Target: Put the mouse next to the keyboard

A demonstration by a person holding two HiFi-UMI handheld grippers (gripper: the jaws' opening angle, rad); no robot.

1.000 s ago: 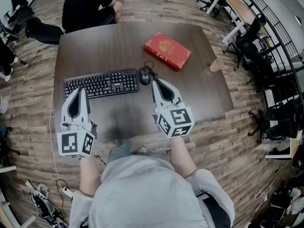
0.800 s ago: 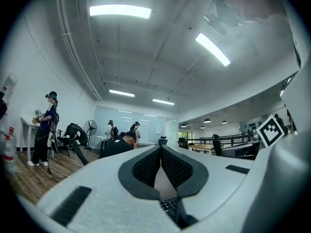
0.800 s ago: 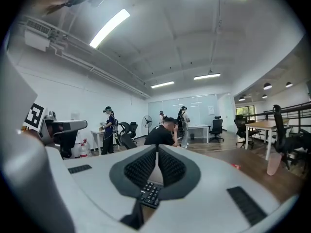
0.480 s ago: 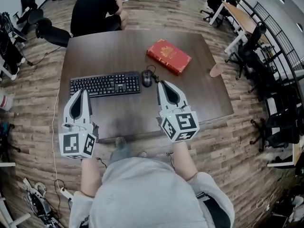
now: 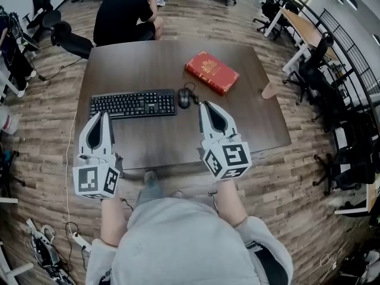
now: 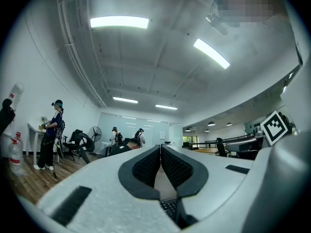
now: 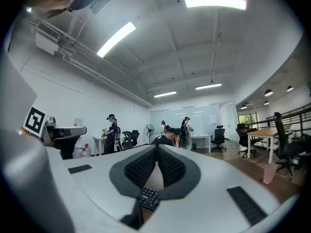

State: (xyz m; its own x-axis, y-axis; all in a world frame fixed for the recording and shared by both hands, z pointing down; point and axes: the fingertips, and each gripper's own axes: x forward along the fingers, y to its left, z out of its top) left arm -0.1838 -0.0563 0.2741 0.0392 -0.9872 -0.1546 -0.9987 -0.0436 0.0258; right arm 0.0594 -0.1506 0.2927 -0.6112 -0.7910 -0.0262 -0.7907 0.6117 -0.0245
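A black mouse (image 5: 183, 98) lies on the dark brown table (image 5: 249, 123), just right of the black keyboard (image 5: 133, 104). My right gripper (image 5: 203, 103) is shut with nothing in it; its tip is just right of and nearer than the mouse. At the table's front left, my left gripper (image 5: 105, 114) is shut and empty, its tip near the keyboard's front edge. In the right gripper view the jaws (image 7: 156, 149) meet, with keyboard keys (image 7: 148, 198) showing below them. The left gripper view shows closed jaws (image 6: 160, 148) tilted up at the room.
A red book (image 5: 211, 72) lies at the table's back right. A person in black (image 5: 126, 15) sits at the far edge. Office chairs (image 5: 312, 61) and desks (image 5: 303, 16) stand to the right. A cable (image 5: 66, 177) runs down the floor on the left.
The head view has shifted, so the table sits a little lower and more of the room beyond shows. Both grippers stay shut and hold about the same places.
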